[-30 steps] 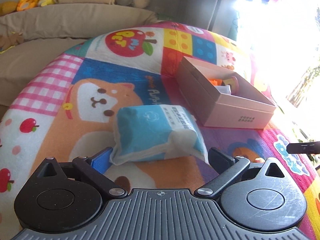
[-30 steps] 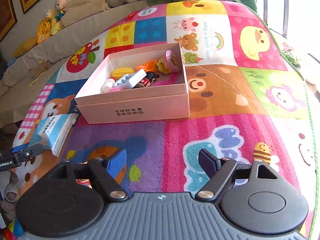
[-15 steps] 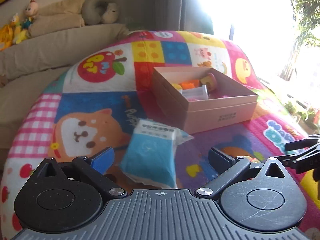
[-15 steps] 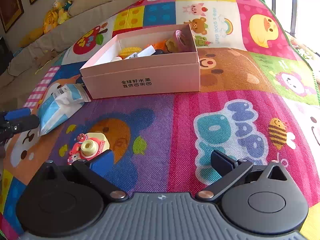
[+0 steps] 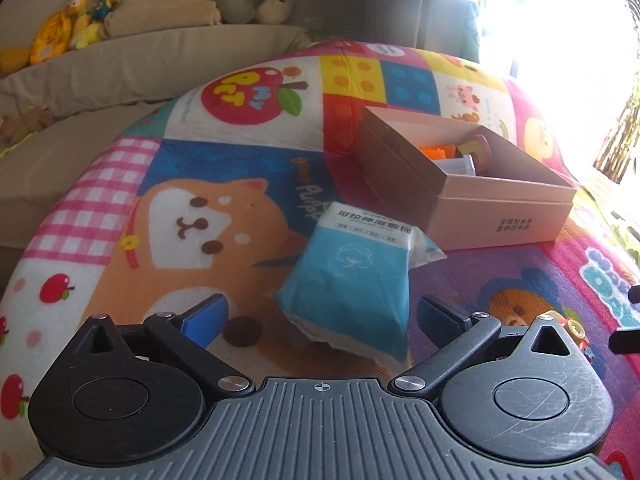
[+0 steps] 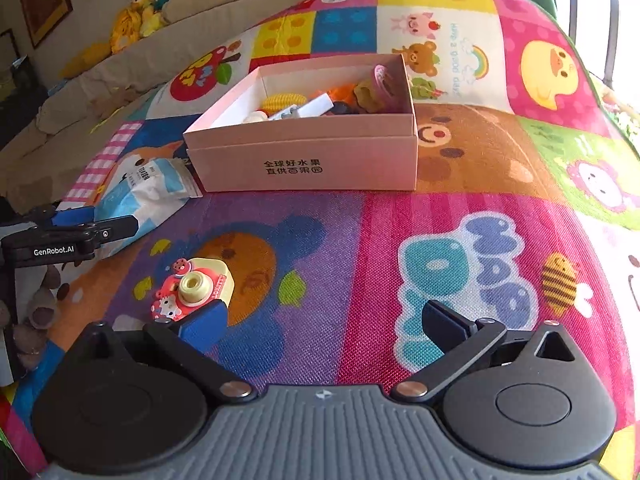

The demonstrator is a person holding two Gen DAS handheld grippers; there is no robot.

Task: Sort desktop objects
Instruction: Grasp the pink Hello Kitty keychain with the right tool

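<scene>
Now, L to R: left gripper [image 5: 320, 316] wide open astride the blue tissue pack [image 5: 352, 280] on the mat, not yet pinched — next, close and lift to the pink box [image 6: 304, 160] — right gripper [image 6: 324, 328] open, empty, toy camera [image 6: 192, 288] just left of it.

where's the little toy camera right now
In the right wrist view the toy camera lies on the play mat, lower left, just ahead of the open right gripper's left finger, with the pink box beyond.
</scene>
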